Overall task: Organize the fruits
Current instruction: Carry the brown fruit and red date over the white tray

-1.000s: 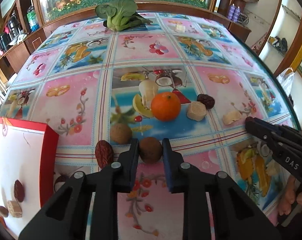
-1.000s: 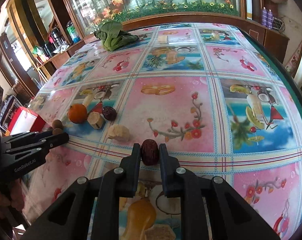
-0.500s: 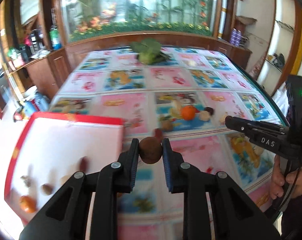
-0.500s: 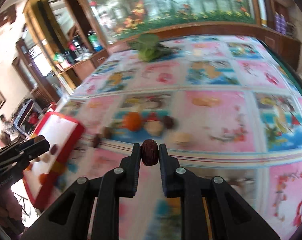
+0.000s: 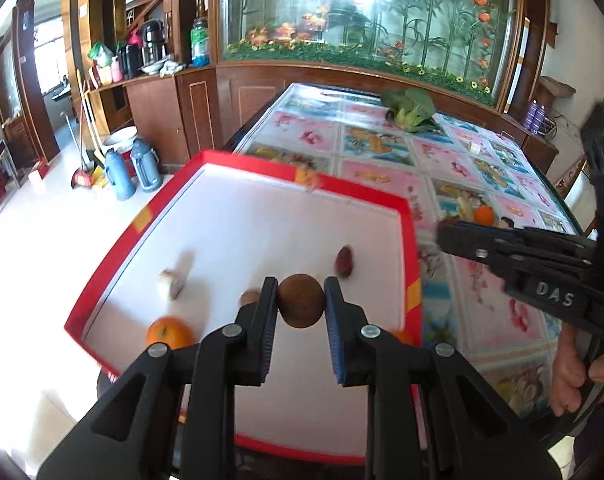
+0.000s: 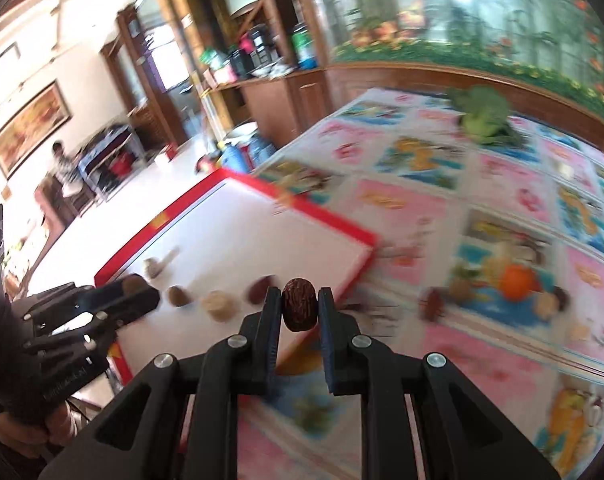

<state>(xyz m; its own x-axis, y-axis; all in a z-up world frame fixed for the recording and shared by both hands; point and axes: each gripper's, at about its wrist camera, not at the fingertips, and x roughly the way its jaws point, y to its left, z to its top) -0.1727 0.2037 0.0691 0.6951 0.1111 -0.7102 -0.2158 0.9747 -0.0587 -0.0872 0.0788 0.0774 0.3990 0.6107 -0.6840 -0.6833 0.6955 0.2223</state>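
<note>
"DAS" on the right tool (image 5: 453,234)

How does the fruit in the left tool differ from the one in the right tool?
The round brown fruit in the left tool is smooth, dull and ball-shaped; the red date in the right tool is wrinkled, darker reddish and oval, standing on end. The round brown fruit fills a wider gap than the red date does. The round brown fruit hangs over the red tray; the red date is near its edge. Both are pinched between closed pads.
</note>
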